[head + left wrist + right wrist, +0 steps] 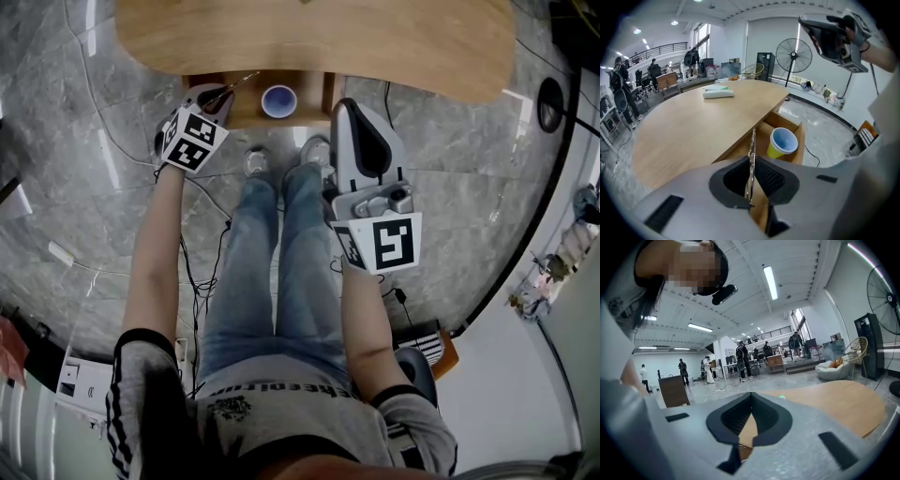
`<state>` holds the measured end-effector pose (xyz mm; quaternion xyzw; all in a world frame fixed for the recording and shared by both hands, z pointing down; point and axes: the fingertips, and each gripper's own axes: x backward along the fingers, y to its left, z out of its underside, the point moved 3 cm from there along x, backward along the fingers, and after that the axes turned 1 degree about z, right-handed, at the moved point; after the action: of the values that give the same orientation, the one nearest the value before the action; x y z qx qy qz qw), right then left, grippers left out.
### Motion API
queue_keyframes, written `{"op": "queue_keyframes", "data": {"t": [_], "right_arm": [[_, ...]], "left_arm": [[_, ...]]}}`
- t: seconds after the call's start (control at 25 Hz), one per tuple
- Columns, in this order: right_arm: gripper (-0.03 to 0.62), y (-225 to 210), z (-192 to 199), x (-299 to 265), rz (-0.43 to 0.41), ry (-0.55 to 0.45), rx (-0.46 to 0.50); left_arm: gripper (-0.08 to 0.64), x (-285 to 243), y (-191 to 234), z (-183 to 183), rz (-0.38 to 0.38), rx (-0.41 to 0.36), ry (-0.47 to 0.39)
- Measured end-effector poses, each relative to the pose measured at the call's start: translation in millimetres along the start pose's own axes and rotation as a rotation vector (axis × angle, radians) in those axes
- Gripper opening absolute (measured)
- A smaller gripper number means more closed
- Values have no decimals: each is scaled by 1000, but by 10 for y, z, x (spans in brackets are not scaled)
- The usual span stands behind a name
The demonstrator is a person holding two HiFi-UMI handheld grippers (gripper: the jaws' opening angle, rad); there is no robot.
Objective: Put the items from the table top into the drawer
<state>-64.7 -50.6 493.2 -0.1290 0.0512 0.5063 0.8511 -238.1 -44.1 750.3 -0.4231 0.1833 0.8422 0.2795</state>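
Observation:
The wooden drawer (246, 114) stands pulled out under the curved wooden table top (319, 37). A yellow paper cup with a blue inside (278, 99) sits in it, and also shows in the left gripper view as the cup (782, 143) in the drawer (787, 123). My left gripper (222, 97) hangs over the drawer's left part, shut on a thin metal utensil (751, 164) that sticks out past the fingertips toward the cup. My right gripper (349, 103) is at the drawer's right edge, shut and holding nothing (751, 394). A white flat item (718, 93) lies far off on the table top (693, 126).
The person's legs and shoes (281, 164) stand right in front of the drawer. Cables (192, 272) run over the grey marble floor. A standing fan (793, 55) and a white curved wall lie beyond the table. My right gripper (834, 37) shows raised at the upper right.

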Motion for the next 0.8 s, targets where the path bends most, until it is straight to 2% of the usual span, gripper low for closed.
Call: {"op": "queue_keyframes", "data": {"t": [0.52, 0.8], "right_arm": [[0, -89, 123, -12, 24, 23, 6], [0, -104, 157, 2, 40, 29, 0]], "left_arm": [[34, -344, 66, 9, 25, -26, 45], [34, -374, 128, 55, 8, 16, 45]]}}
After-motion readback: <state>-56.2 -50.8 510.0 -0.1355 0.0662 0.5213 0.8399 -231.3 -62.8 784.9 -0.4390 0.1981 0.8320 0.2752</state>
